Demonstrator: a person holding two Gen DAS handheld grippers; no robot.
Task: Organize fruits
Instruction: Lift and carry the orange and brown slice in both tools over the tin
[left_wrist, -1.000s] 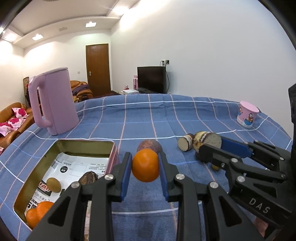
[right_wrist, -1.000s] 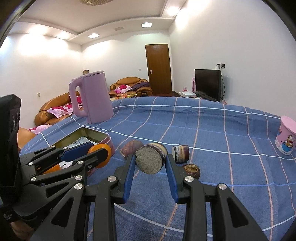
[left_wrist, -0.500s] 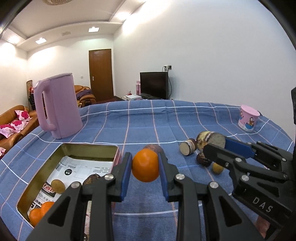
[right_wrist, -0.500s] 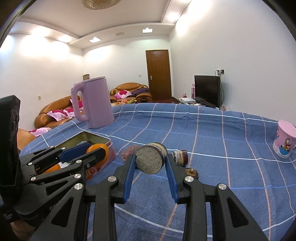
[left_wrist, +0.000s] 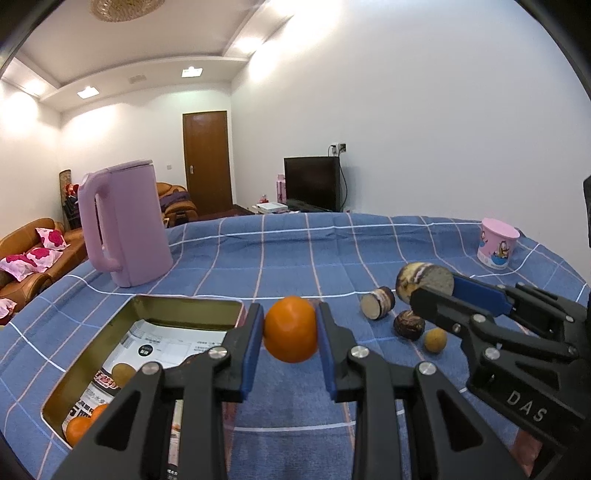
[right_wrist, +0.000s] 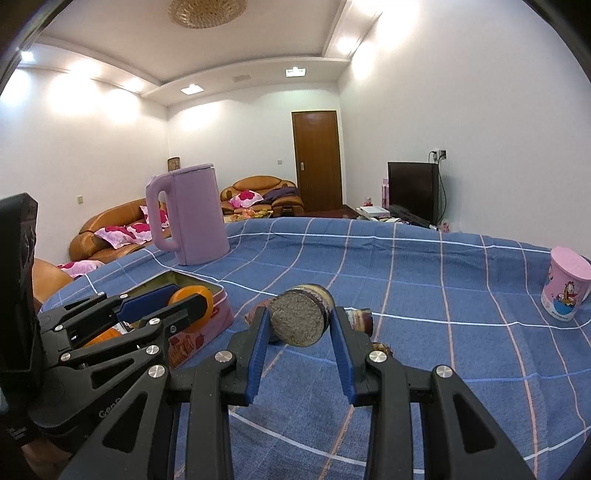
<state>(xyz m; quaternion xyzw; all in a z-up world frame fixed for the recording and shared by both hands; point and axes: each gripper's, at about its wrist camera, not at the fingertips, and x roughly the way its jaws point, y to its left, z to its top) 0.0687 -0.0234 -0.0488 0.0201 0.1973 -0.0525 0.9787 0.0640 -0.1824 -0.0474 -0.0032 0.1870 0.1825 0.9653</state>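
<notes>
My left gripper (left_wrist: 290, 332) is shut on an orange (left_wrist: 290, 329) and holds it above the blue checked cloth, just right of the open tin box (left_wrist: 184, 304). The tin holds oranges (left_wrist: 79, 428) and a small brown fruit (left_wrist: 123, 373). My right gripper (right_wrist: 300, 325) is shut on a cut brown fruit half (right_wrist: 301, 319), held above the cloth. It also shows in the left wrist view (left_wrist: 424, 282). On the cloth lie another cut piece (left_wrist: 377, 307), a dark round fruit (left_wrist: 409, 324) and a small yellowish fruit (left_wrist: 435, 339).
A pink kettle (left_wrist: 123, 229) stands behind the tin. A pink cartoon cup (left_wrist: 496, 247) stands at the far right of the table. Sofas, a door and a TV are beyond the table.
Both grippers have risen with their fruit still held; the table and tin now sit lower in both views.
</notes>
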